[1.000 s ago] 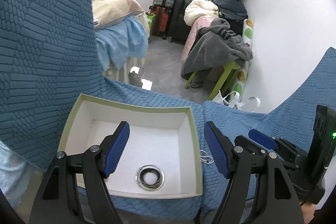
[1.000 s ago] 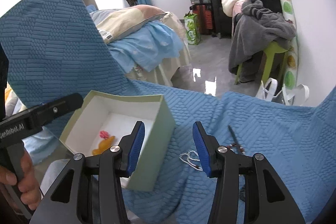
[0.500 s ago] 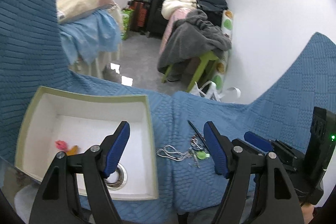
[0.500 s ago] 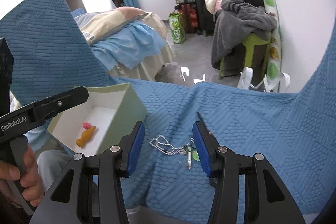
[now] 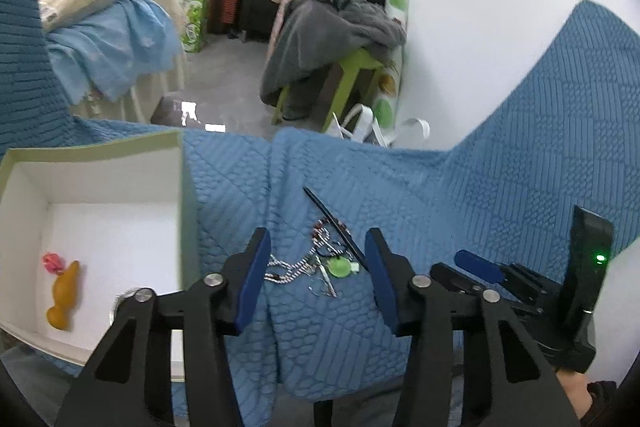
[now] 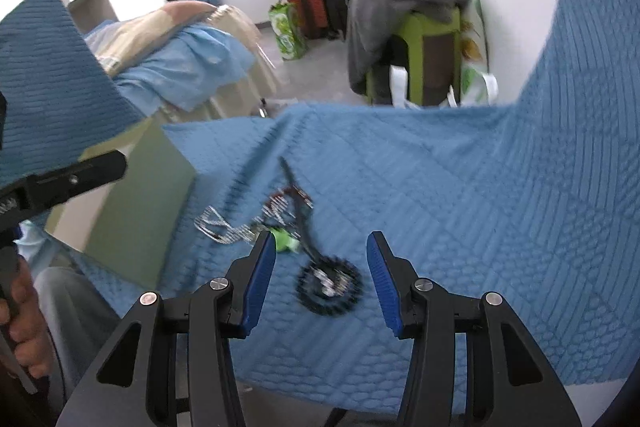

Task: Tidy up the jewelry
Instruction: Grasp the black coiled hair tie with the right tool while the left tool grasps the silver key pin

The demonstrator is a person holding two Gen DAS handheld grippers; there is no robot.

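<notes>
Left gripper (image 5: 316, 259) hanging above the blue quilted cover (image 5: 500, 187), pointing steeply down, jaws half apart and closing, nothing pressed between the pads. Between the two blue fingers (image 5: 252, 279), lower on the cover, a small heap of jewelry (image 5: 320, 263): a silvery chain (image 5: 288, 271), a round green pendant (image 5: 339, 269), a thin dark stick (image 5: 332, 223) running away from the heap. To the left, just beside the heap, a pale green box (image 5: 188, 187) with white inside, open; in it a pink piece (image 5: 52, 262) touching an orange piece (image 5: 64, 297), and a round metal ring (image 5: 120, 301) half hidden behind the left finger. Right gripper (image 6: 320, 259) also pointing down over the same cover, jaws at half width, empty. Just ahead of its tips, a dark toothed round ornament (image 6: 328, 285), blurred; further on, towards the left finger, the green pendant (image 6: 282, 241) and the chain (image 6: 224, 227), not touched. Box wall (image 6: 136, 203) at far left. A hand (image 6: 24, 323) on the other gripper's handle at the left edge.
</notes>
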